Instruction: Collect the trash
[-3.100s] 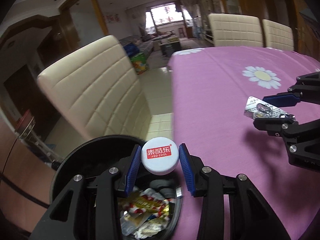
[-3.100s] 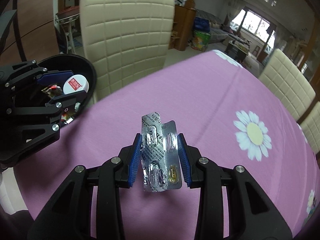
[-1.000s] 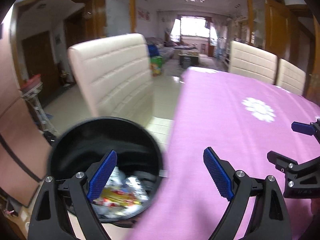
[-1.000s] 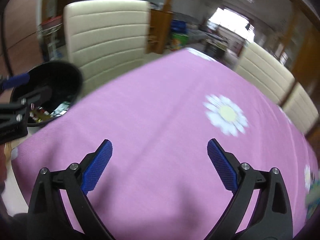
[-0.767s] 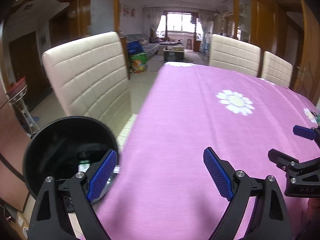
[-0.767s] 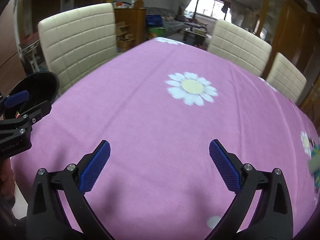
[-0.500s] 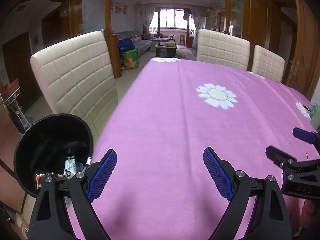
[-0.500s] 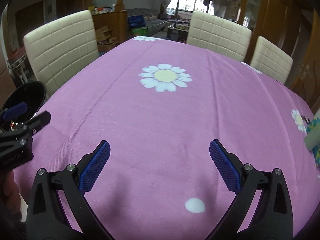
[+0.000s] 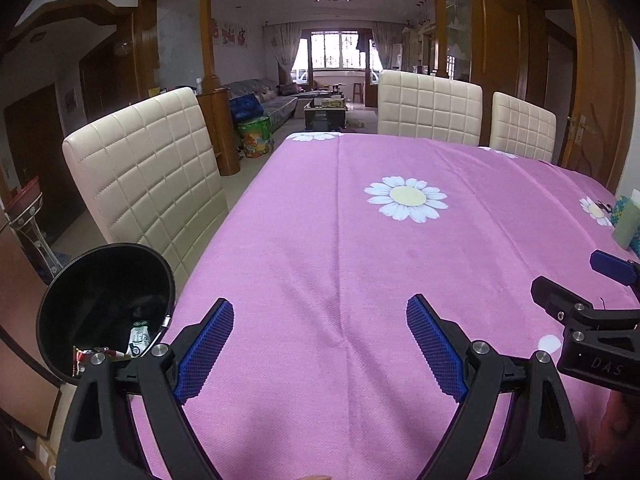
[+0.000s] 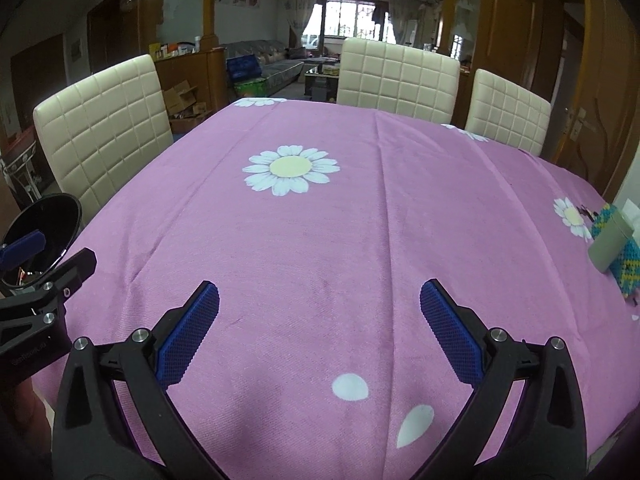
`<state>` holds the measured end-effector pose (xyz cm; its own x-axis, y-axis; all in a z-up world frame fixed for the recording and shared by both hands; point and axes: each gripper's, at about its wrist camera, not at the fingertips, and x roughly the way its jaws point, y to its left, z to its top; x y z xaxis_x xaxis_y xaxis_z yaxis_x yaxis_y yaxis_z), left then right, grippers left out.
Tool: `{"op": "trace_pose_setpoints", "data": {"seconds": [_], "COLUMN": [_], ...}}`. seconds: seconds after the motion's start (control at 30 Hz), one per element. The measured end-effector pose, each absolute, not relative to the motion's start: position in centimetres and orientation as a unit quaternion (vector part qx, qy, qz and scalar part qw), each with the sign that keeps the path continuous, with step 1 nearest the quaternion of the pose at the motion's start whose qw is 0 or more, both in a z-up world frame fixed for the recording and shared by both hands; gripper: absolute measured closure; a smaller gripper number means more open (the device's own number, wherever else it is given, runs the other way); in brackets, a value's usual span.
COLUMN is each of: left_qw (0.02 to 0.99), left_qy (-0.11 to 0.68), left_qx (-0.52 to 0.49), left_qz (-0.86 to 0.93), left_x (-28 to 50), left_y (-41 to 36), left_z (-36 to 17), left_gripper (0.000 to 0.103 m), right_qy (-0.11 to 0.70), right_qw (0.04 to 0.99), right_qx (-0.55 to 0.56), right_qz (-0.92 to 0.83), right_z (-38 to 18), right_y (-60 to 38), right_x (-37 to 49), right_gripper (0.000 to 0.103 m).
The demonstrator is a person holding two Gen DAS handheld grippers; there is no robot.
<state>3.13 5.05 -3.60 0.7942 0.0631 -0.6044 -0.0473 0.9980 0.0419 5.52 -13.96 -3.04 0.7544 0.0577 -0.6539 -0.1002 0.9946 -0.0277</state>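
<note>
A black trash bin (image 9: pixel 80 292) stands off the table's left edge, with wrappers and other trash (image 9: pixel 136 338) in its bottom; it also shows in the right wrist view (image 10: pixel 52 220). My left gripper (image 9: pixel 320 320) is open and empty above the pink tablecloth (image 9: pixel 340 240), to the right of the bin. My right gripper (image 10: pixel 316 304) is open and empty over the cloth (image 10: pixel 360 220). The right gripper's fingers (image 9: pixel 612 266) show at the right edge of the left wrist view.
Cream chairs stand at the left side (image 9: pixel 152 176) and the far end (image 9: pixel 430 108). A grey-green box on a blue beaded item (image 10: pixel 612 242) sits at the table's right edge. The cloth has daisy prints (image 10: pixel 290 168).
Both grippers held trash 3 s ago and are now open and empty. Over the last second both have swung right, from the bin to the table.
</note>
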Motion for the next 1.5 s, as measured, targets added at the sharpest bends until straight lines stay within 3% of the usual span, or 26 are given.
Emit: {"op": "trace_pose_setpoints", "data": {"seconds": [1.5], "left_qw": [0.949], "left_qy": [0.314], "left_qx": [0.008], "left_qz": [0.023], "left_x": [2.7], "left_y": [4.3], "left_z": [-3.9], "left_gripper": [0.017], "right_qy": [0.349], "right_qw": [0.935], "right_qx": [-0.040], "right_qz": [0.044], "right_z": [-3.5], "right_y": [-13.7], "right_x": [4.3], "right_gripper": [0.004]}}
